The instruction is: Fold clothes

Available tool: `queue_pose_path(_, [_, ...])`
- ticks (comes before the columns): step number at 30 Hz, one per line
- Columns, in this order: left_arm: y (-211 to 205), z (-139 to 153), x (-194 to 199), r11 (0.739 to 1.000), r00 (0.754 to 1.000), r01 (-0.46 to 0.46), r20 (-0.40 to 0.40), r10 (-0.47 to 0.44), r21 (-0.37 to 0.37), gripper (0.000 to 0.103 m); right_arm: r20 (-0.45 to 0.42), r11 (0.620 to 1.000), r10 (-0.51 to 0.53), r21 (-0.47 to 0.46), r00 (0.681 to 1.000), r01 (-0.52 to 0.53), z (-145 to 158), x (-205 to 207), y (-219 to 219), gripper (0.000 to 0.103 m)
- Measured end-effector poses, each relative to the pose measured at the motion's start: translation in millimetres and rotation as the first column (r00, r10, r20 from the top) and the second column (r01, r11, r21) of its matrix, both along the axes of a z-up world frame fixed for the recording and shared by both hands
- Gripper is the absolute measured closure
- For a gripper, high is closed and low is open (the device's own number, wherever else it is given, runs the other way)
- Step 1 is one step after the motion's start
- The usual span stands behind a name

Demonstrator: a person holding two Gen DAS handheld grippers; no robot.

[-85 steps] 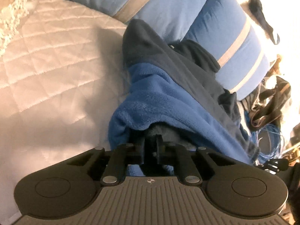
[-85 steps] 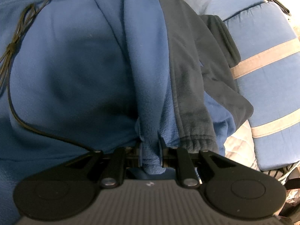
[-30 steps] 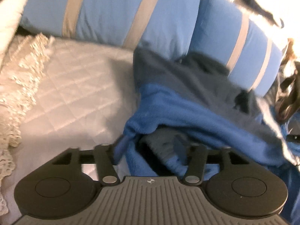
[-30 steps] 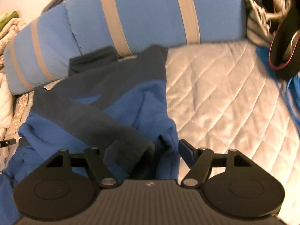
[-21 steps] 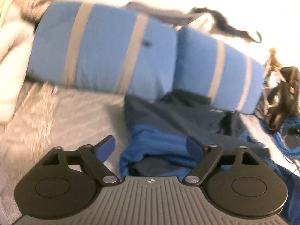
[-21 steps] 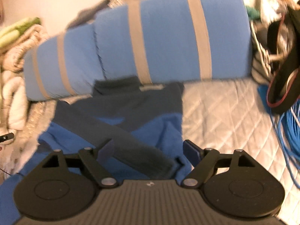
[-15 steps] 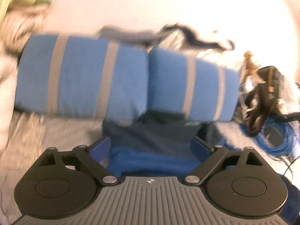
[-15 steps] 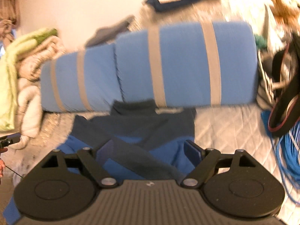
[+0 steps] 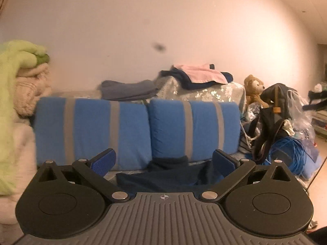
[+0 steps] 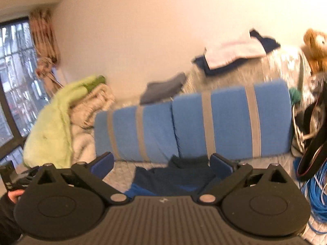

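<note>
A dark grey and blue fleece garment [image 9: 163, 175] lies on the quilted bed in front of two blue striped cushions; it also shows in the right wrist view [image 10: 175, 177]. Only its top part shows above each gripper body. My left gripper [image 9: 162, 162] is open and empty, raised well back from the garment. My right gripper [image 10: 161, 164] is open and empty too, also raised and away from the garment.
Blue cushions with grey stripes [image 9: 192, 130] lean on a covered ledge holding folded clothes [image 9: 196, 76] and a teddy bear [image 9: 254, 90]. A pile of blankets with a green one [image 10: 59, 118] stands at the left. Bags and coiled blue cable [image 9: 290, 155] lie at the right.
Both grippers were shut on the fleece garment, then opened and let it go. Both have since lifted up and back, so the views now look level at the cushions and wall.
</note>
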State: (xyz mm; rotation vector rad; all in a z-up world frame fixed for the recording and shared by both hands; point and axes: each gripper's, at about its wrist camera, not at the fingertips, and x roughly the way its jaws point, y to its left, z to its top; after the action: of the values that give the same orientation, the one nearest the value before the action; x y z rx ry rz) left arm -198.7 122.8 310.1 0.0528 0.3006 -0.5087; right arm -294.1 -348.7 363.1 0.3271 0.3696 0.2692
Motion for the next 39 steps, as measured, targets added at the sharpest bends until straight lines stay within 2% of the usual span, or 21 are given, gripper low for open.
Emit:
queue_pose_path(5, [26.4, 28.1, -36.9, 1.000, 1.000, -0.004, -0.014, 0.004, -0.013, 0.000, 0.056, 0.998, -0.032, 0.049, 0.998, 0.030, 45.8, -50.3, -27.7, 0.000])
queue_pose_path(8, [40.1, 35.8, -51.5, 1.000, 0.998, -0.015, -0.055, 0.015, 0.009, 0.000, 0.068, 0.997, -0.072, 0.027, 0.995, 0.070, 51.5, -71.4, -42.7, 0.000])
queue_pose_path(10, [45.8, 29.4, -55.7, 0.999, 0.996, -0.034, -0.075, 0.036, 0.035, 0.000, 0.064, 0.995, -0.100, 0.012, 0.993, 0.099, 48.3, -82.7, -52.4, 0.000])
queue_pose_path(12, [52.1, 17.4, -61.0, 0.998, 0.994, -0.048, -0.094, 0.053, 0.048, 0.000, 0.044, 0.993, -0.119, -0.010, 0.992, 0.119, 30.6, -85.2, -58.1, 0.000])
queue_pose_path(16, [60.2, -35.5, -59.4, 0.998, 0.981, -0.036, -0.192, 0.026, -0.050, 0.000, 0.001, 0.984, -0.146, -0.102, 0.989, 0.145, -36.7, -78.9, -57.5, 0.000])
queue_pose_path(20, [52.1, -101.4, -47.5, 0.992, 0.946, -0.055, -0.325, 0.017, -0.109, 0.000, -0.103, 0.976, -0.124, -0.194, 0.987, 0.102, -113.6, -66.2, -45.5, 0.000])
queue_pose_path(24, [42.8, -155.7, -40.9, 0.987, 0.907, -0.065, -0.422, -0.004, -0.147, 0.001, -0.195, 0.983, -0.064, -0.182, 0.979, 0.028, -172.2, -63.1, -33.6, 0.000])
queue_pose_path(28, [42.8, -190.4, -47.8, 0.969, 0.881, -0.053, -0.469, -0.069, -0.241, 0.005, -0.239, 0.983, -0.025, -0.184, 0.971, -0.020, -211.8, -67.0, -22.5, 0.000])
queue_pose_path(29, [41.9, -195.8, -49.4, 0.966, 0.876, -0.049, -0.475, -0.081, -0.254, 0.012, -0.249, 0.983, -0.017, -0.182, 0.968, -0.029, -220.2, -68.2, -20.2, 0.000])
queue_pose_path(34, [41.1, -219.2, -53.4, 0.947, 0.858, -0.057, -0.501, -0.116, -0.316, 0.021, -0.284, 0.990, 0.013, -0.130, 0.959, -0.052, -248.8, -71.2, -16.5, 0.000])
queue_pose_path(36, [42.0, -228.1, -53.8, 0.934, 0.846, -0.064, -0.515, -0.136, -0.351, 0.031, -0.298, 0.992, 0.014, -0.114, 0.954, -0.051, -255.9, -73.6, -17.9, 0.000])
queue_pose_path(39, [42.8, -233.2, -57.7, 0.924, 0.852, -0.073, -0.505, -0.137, -0.374, 0.031, -0.321, 0.994, 0.021, -0.095, 0.947, -0.055, -264.1, -79.5, -20.0, 0.001])
